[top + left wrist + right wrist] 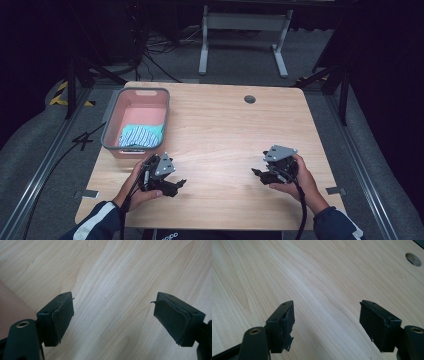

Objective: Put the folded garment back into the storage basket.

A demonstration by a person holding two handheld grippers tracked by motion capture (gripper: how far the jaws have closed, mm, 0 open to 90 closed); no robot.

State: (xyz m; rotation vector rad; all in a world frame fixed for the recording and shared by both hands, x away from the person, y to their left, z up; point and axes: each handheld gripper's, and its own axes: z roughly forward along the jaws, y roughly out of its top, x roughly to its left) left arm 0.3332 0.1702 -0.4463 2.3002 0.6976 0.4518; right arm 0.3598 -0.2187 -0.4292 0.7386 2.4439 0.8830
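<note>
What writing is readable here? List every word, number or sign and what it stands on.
"4": a black mark shaped like this numeral, on the grey floor left of the table.
Pale letters on the black object at the table's near edge: too blurred to read.
Nothing else bears text.

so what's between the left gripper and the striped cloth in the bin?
In the high view, just the near wall of the pink bin. The striped cloth lies inside against it; the left gripper, open, rests on the table just outside.
</note>
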